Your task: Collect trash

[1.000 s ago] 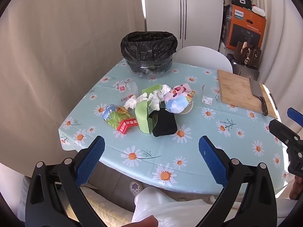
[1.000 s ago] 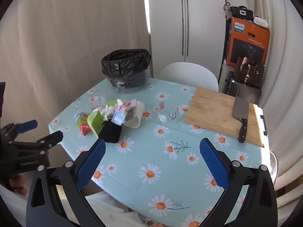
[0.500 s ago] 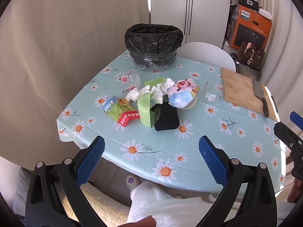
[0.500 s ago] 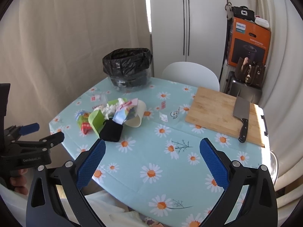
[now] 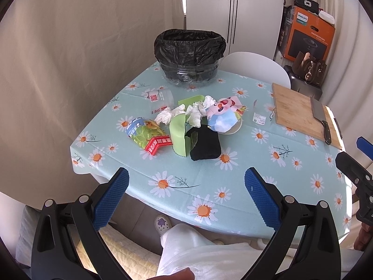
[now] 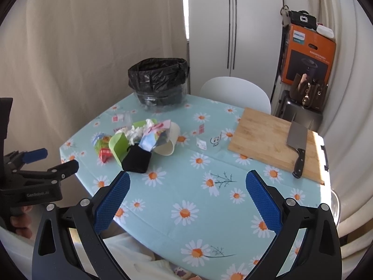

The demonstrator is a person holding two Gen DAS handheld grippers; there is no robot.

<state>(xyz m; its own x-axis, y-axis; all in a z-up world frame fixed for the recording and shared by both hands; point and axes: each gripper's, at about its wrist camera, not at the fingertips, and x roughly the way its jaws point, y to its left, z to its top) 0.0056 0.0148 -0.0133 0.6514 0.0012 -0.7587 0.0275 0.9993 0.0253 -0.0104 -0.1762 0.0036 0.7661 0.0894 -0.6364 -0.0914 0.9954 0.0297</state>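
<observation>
A pile of trash lies mid-table: a green snack bag [image 5: 149, 136], crumpled white tissues [image 5: 184, 114], a green cup [image 5: 179, 136], a black cloth [image 5: 205, 144], a pink and blue wrapper [image 5: 223, 114] on a white cup [image 6: 168, 140], and a clear cup [image 5: 160, 99]. A bin with a black liner [image 5: 190, 58] stands at the far edge. My left gripper [image 5: 186, 194] is open and empty, short of the table's near edge. My right gripper [image 6: 187, 198] is open and empty above the near table; the pile [image 6: 135, 142] lies to its front left.
A wooden cutting board [image 5: 300, 110] with a cleaver [image 5: 320, 119] lies at the right; it also shows in the right wrist view [image 6: 268, 140]. A small label [image 5: 259, 117] lies beside it. A white chair [image 5: 256, 66] stands behind the table. Boxes and a bag [image 5: 307, 44] stand at the back right.
Both grippers have risen and drawn back slightly, so the table sits lower and farther in view. Both stay open and empty. Nothing on the table has moved.
</observation>
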